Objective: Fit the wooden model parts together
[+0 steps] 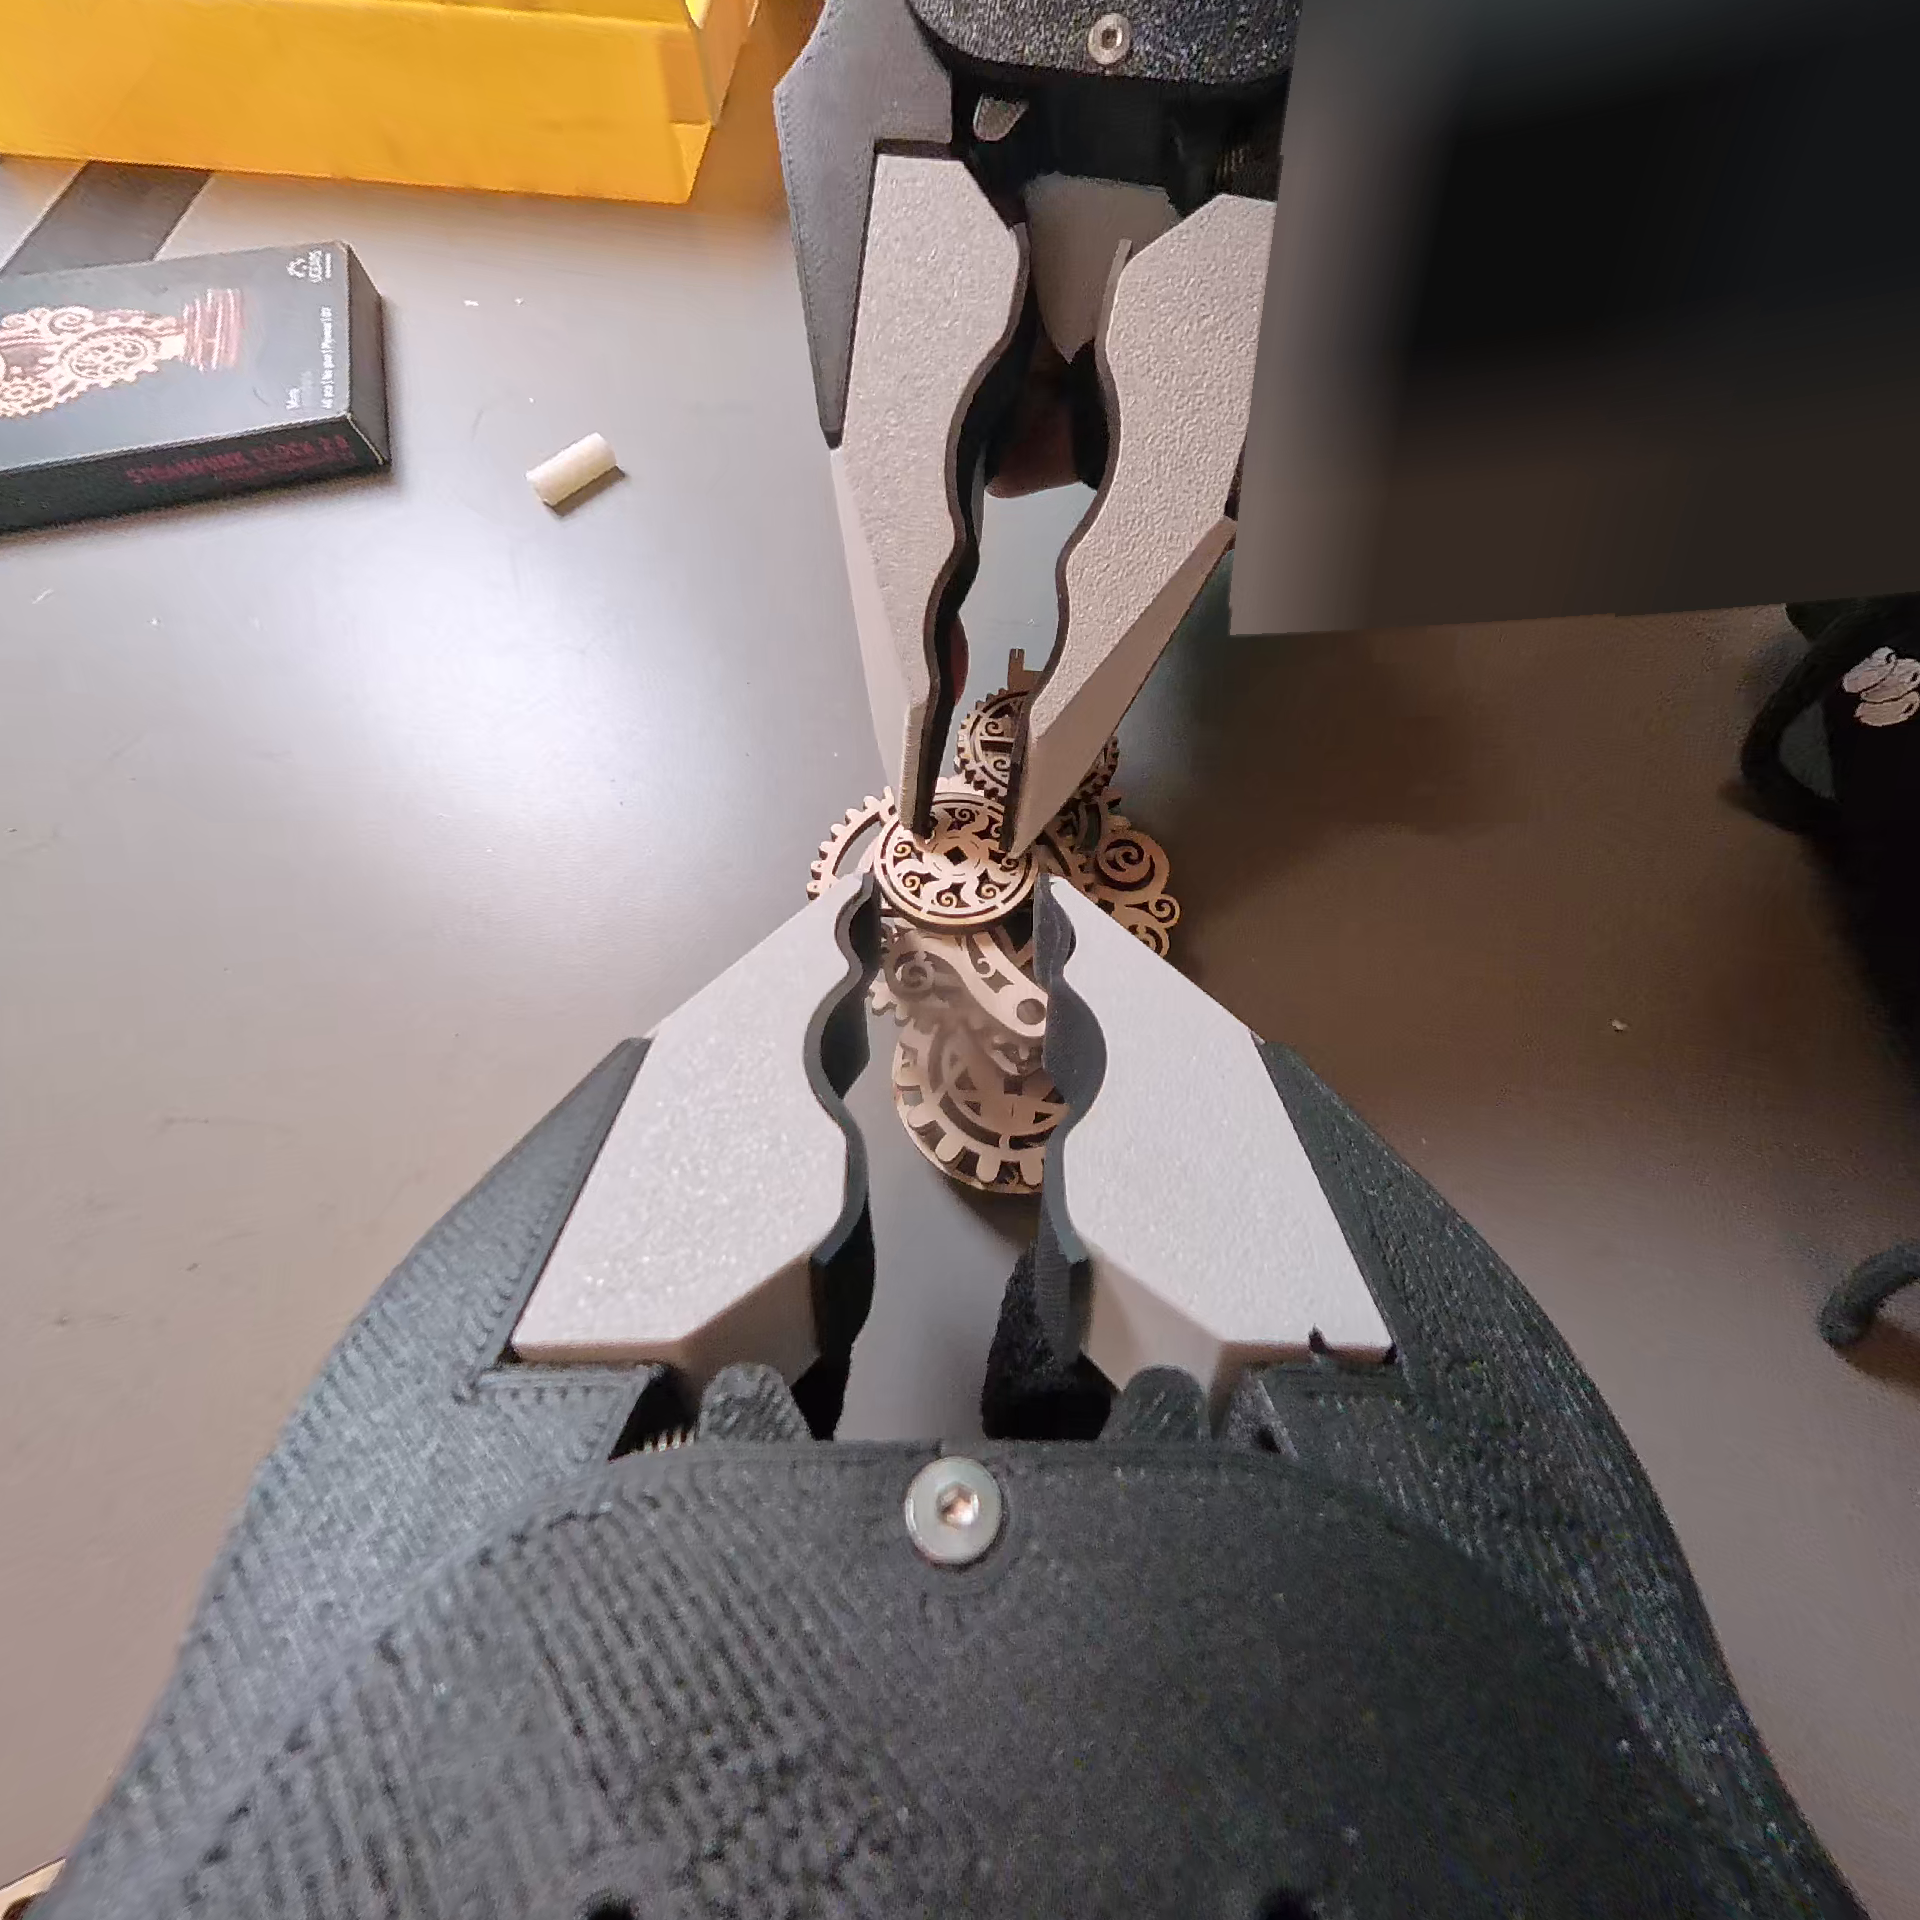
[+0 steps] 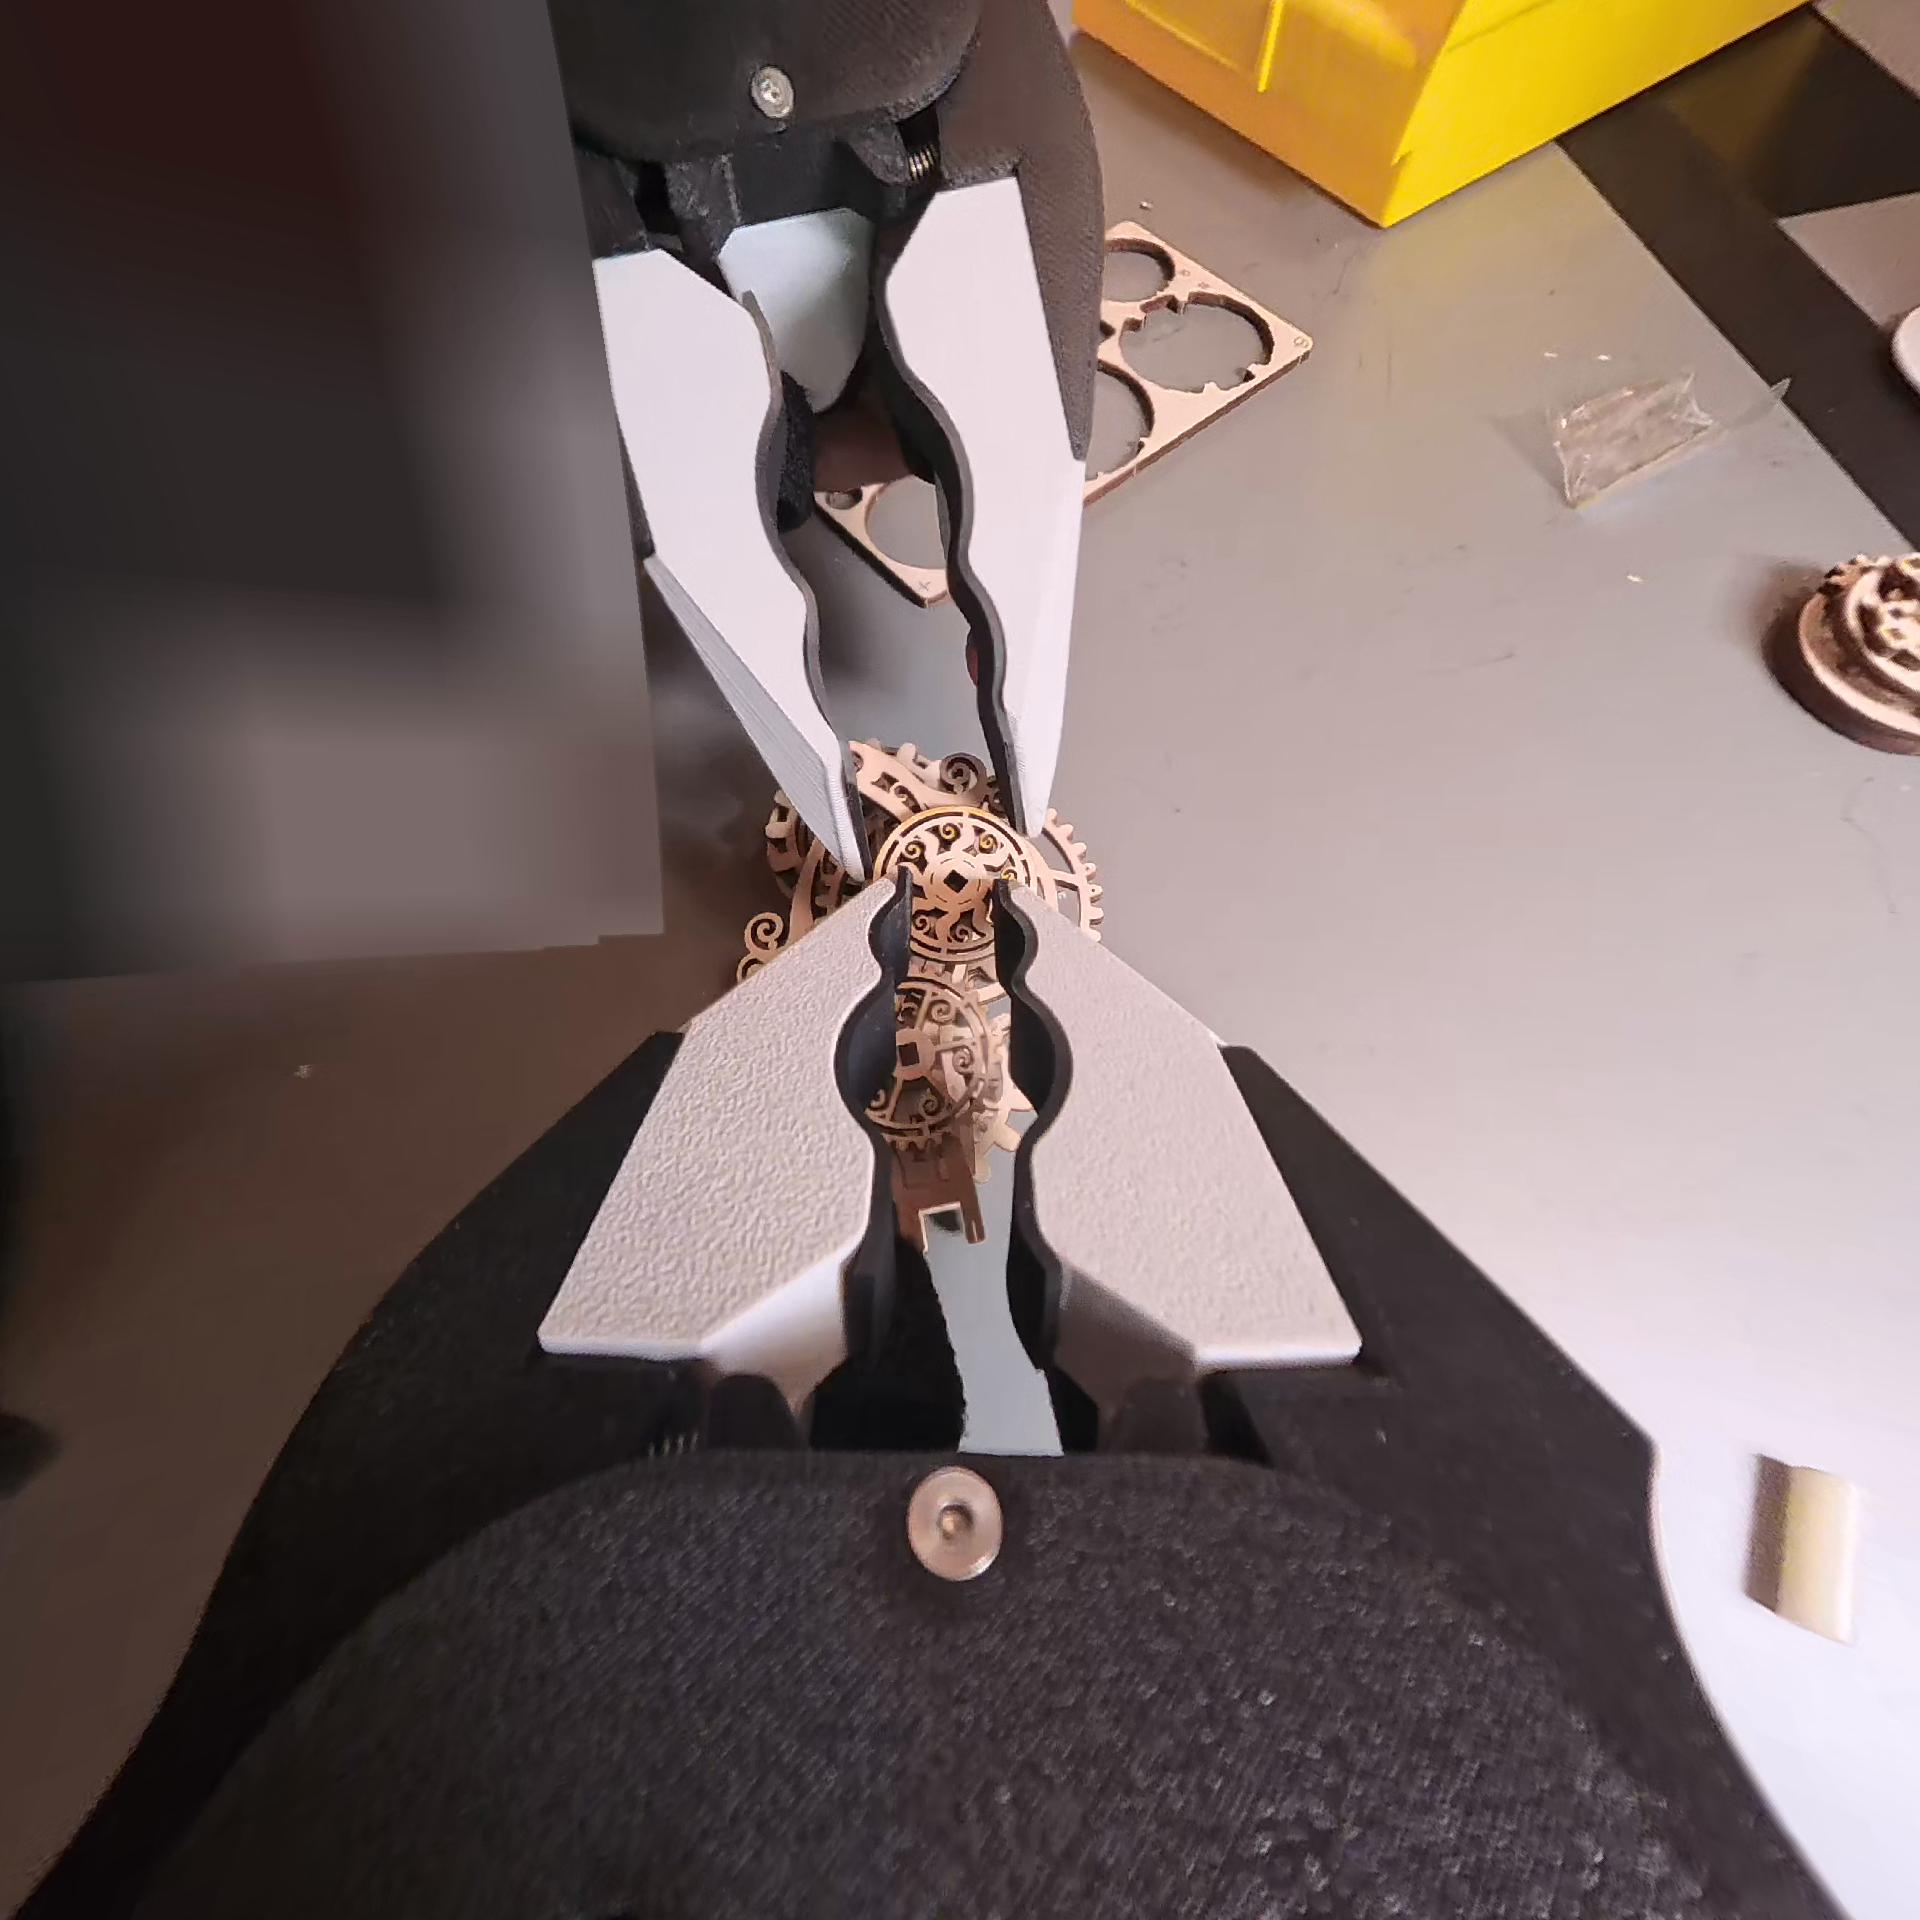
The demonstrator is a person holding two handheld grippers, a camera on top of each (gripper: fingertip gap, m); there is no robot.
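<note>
The wooden model (image 1: 987,1081) of fretwork gears lies on the grey table (image 1: 364,831), with a round fretwork disc (image 1: 951,878) on top. My left gripper (image 1: 951,899) reaches in from the near side. Its pads (image 1: 1051,977) press the model at the disc's two sides. My right gripper (image 2: 951,888) comes from the opposite side. Its fingertips (image 2: 902,896) rest on the disc's (image 2: 956,852) top face, either side of the square centre hole, and grip nothing. The model's far tab (image 2: 940,1210) shows between the right fingers. The left gripper (image 2: 940,844) also shows in the right wrist view, flanking the disc.
A yellow box (image 1: 364,94) stands at the back. A black product box (image 1: 187,384) and a small white cylinder (image 1: 575,473) lie to the left. A wooden sheet with cut-outs (image 2: 1174,353), a clear bag (image 2: 1621,436) and a round wooden assembly (image 2: 1860,644) lie on the other side. From either gripper's tips it is about 20 cm to the small white cylinder (image 1: 575,473). Look for it in the right wrist view (image 2: 1806,1546) too.
</note>
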